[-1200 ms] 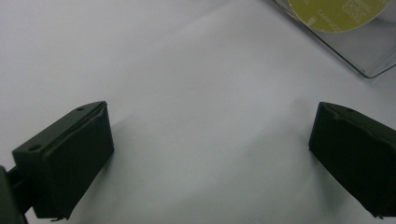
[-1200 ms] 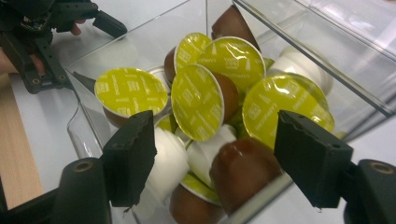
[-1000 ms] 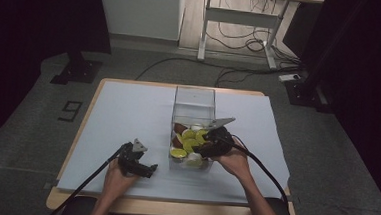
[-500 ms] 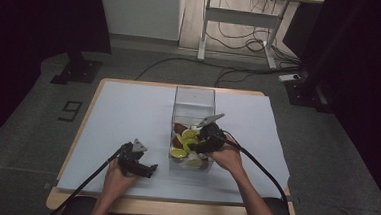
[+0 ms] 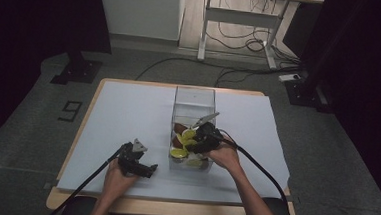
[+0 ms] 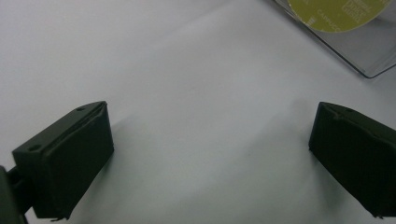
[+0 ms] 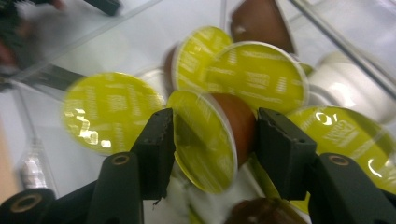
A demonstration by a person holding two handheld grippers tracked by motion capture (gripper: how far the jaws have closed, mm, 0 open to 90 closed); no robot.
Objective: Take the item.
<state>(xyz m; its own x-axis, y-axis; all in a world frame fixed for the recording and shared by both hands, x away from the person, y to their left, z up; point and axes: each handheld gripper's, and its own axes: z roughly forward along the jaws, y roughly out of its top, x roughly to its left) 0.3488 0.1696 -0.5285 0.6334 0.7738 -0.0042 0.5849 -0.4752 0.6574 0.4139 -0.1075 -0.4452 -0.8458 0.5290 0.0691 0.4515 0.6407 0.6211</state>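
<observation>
A clear plastic box (image 5: 194, 95) stands mid-table, holding several coffee capsules (image 5: 182, 143) with yellow-green lids and brown or white bodies. My right gripper (image 5: 196, 140) reaches down into the box. In the right gripper view its jaws have just been closing on one brown capsule (image 7: 210, 140). One pad sits against its yellow lid and the other against its brown base, so the right gripper (image 7: 215, 135) is shut on it. My left gripper (image 5: 147, 171) rests near the table's front edge, left of the box. There the left gripper (image 6: 210, 154) is open with only white cover between its jaws.
A white sheet (image 5: 128, 113) covers the wooden table. The box's near corner (image 6: 359, 60) with a yellow lid (image 6: 336, 11) behind the wall lies ahead of the left gripper. Cables trail from both grippers toward the front edge. A desk frame (image 5: 238, 35) and floor cables lie beyond.
The right gripper has shifted a little leftward and deeper into the box among the capsules. The left hand and its gripper have not moved.
</observation>
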